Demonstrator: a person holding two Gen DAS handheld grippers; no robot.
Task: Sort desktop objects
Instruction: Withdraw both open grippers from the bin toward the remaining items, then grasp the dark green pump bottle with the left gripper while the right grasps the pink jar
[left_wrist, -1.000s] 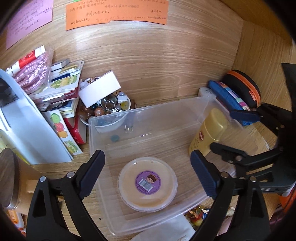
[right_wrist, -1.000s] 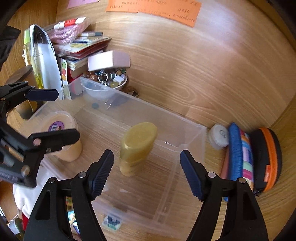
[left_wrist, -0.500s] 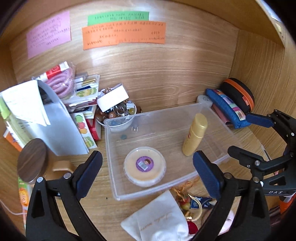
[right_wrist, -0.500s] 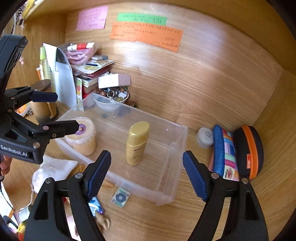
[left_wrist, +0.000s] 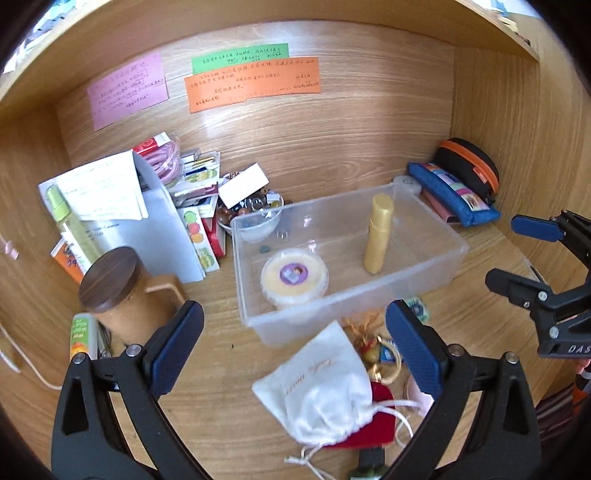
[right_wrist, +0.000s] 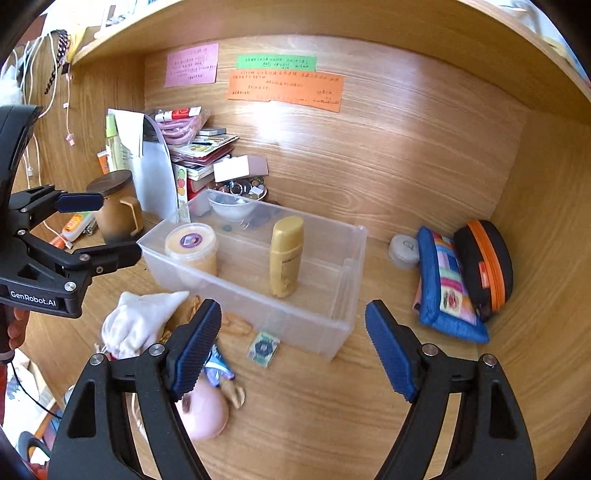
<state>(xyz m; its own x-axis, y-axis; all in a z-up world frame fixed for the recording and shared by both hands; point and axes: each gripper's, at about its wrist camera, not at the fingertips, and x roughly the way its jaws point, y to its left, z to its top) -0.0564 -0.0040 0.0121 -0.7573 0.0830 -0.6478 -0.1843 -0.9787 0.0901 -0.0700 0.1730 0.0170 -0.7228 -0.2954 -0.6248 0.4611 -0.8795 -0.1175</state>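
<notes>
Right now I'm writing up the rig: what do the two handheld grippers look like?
Both are black plastic frames with silver rivets. The left gripper and right gripper each carry two dark blue ribbed pads. White lettering marks their bodies: "GenRobot.AI" on the left one, "DAS" on the right.

I see three paper notes on the back wall above my desk: pink (left_wrist: 127, 90), green (left_wrist: 240, 62) and orange (left_wrist: 253, 84). A white cable (right_wrist: 55, 79) hangs on the left side wall.
</notes>
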